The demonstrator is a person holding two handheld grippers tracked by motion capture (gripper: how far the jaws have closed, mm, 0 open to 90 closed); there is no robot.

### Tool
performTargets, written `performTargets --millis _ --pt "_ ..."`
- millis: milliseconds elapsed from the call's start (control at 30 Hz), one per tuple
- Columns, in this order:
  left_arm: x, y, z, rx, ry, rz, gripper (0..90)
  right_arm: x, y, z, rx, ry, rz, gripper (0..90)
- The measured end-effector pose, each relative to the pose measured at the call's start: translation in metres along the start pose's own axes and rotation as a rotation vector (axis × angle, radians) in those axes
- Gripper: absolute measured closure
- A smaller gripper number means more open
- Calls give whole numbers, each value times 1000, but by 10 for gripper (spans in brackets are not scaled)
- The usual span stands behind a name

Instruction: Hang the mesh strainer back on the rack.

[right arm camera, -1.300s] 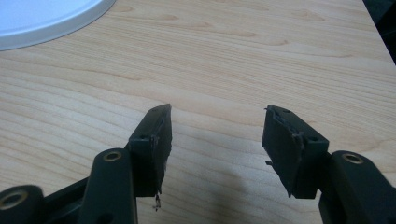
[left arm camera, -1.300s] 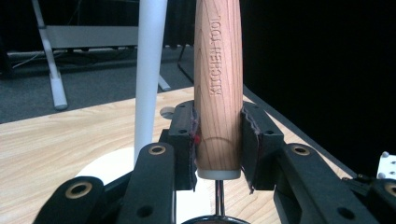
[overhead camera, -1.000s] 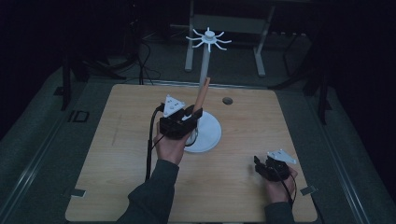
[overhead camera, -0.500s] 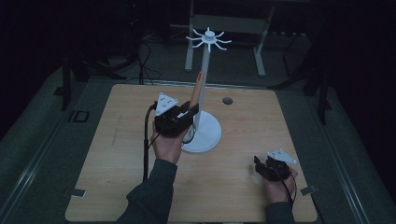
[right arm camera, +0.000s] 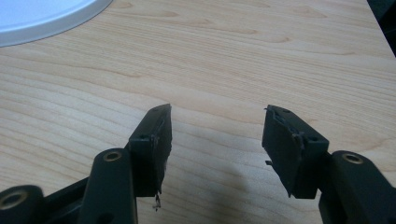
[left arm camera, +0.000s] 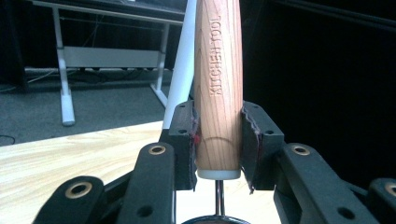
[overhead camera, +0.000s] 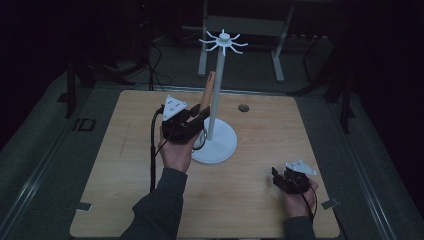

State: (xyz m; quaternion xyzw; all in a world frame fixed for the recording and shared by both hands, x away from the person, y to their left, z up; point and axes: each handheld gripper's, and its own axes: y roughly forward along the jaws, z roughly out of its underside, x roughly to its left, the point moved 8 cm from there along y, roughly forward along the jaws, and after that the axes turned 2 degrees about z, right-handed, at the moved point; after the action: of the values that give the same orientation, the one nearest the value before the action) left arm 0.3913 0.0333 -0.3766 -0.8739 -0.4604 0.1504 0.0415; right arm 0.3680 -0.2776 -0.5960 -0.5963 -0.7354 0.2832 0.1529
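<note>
The wooden handle [left arm camera: 218,88], stamped KITCHEN TOOL, is clamped in your left hand-held gripper [left arm camera: 218,144]: both pads press its sides just above its white end cap, with a thin metal shank running down from the cap. From above, the handle [overhead camera: 207,90] slants upward and sits just beside the white pole of the hanging stand [overhead camera: 220,90], on its left; whether wood and pole touch you cannot tell. The left hand-held gripper [overhead camera: 192,120] hangs over the bench [overhead camera: 125,165], close to the stand's round white base [overhead camera: 225,147]. The pole carries a spoked white crown [overhead camera: 223,41] at its top, well above the handle's tip.

Your right hand-held gripper [overhead camera: 287,180] rests low near the bench's near right corner, well apart from the stand. Its jaws stand wide with nothing between them but bare wood grain [right arm camera: 215,135], and an edge of the white base [right arm camera: 42,18] shows at the upper left of its view.
</note>
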Motion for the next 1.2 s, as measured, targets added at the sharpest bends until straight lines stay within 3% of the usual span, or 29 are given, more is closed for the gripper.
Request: performTargets --millis 533,800,1200 --pt "2 -7 -18 -35 8 -7 685 -1 -1 0 -3 2 2 423" --pt "4 -10 -26 -63 -28 -1 685 -1 -1 0 -2 1 2 423" --pt "6 -10 -34 -84 -43 6 685 -1 -1 0 -2 3 1 423"
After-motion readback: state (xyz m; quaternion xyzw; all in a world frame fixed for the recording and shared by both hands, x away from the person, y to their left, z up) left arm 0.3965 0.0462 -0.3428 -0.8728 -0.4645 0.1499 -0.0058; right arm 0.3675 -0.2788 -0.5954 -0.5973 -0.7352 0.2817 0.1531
